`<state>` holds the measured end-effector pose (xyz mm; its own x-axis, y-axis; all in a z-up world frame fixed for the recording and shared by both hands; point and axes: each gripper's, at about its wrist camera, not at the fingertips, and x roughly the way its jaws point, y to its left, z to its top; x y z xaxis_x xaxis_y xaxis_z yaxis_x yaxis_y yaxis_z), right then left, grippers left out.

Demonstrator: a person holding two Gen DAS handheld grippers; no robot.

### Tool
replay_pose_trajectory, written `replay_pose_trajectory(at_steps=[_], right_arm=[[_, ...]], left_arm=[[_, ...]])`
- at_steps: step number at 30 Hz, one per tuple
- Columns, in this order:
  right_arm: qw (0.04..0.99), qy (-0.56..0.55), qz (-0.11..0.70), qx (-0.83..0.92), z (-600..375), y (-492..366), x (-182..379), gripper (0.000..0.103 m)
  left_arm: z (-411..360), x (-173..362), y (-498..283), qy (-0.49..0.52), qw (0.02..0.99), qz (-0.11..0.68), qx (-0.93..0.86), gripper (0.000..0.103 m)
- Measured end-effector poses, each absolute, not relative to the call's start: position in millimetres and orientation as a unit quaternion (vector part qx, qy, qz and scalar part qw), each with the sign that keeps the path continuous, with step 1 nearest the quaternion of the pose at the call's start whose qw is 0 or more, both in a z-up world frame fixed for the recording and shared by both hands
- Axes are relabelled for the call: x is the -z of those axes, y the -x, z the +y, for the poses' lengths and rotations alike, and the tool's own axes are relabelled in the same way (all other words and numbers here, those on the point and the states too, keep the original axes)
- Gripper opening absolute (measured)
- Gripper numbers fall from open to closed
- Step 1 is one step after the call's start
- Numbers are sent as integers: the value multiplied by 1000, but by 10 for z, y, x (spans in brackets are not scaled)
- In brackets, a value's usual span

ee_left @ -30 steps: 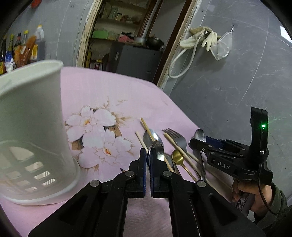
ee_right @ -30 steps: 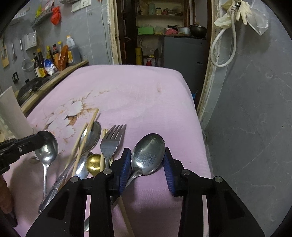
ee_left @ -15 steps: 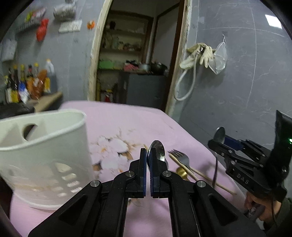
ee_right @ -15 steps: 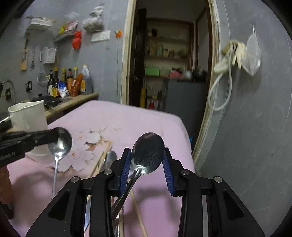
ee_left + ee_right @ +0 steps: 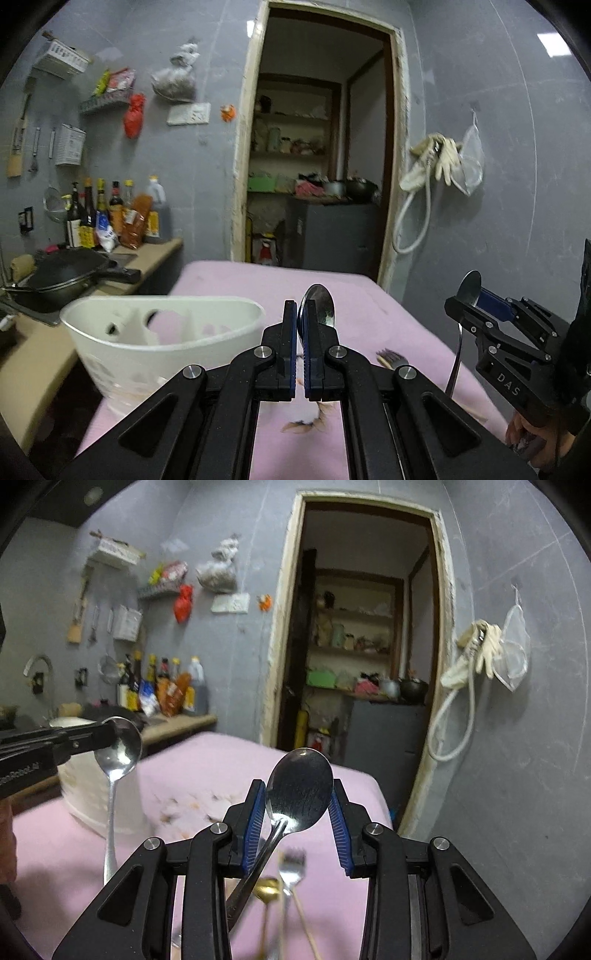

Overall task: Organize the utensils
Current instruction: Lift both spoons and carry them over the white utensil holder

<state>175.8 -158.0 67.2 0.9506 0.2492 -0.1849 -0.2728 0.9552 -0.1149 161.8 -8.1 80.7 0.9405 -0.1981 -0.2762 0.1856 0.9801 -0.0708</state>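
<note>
Both spoons are now off the pink flowered surface (image 5: 236, 280) and in the air. The left hand-held gripper (image 5: 303, 325), pressed together, pinches a plain steel spoon (image 5: 317, 304) edge-on by its bowl just right of the white plastic utensil holder (image 5: 162, 332). The right hand-held gripper (image 5: 297, 805) clamps a larger steel spoon (image 5: 299, 790) across its bowl — further right of the holder. Dropping them in looks next; a steel fork (image 5: 293, 866), a gold spoon (image 5: 269, 886) and chopsticks remain lying right of the holder.

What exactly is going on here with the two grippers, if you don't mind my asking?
A person is sorting cutlery with a handheld gripper in each hand. The left gripper pinches one spoon, and the right gripper clamps another spoon. Both are held in the air near the white utensil holder. A fork, a gold spoon and chopsticks lie on the pink tablecloth.
</note>
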Motion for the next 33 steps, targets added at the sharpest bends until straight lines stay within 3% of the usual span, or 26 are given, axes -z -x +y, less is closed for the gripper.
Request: replay_pose_trajectory(at_steps=[17, 24, 33], right_arm=[[966, 57, -52, -246, -619, -1978, -1480, 32], [962, 59, -76, -257, -272, -2214, -1439, 32], [967, 88, -42, -237, 19, -2382, -1075, 32]], left_arm=[[1054, -1661, -1450, -11, 996, 36, -81, 1], [1393, -1508, -1682, -50, 986, 26, -156, 1], [1617, -1086, -2012, -26, 984, 59, -168, 1]])
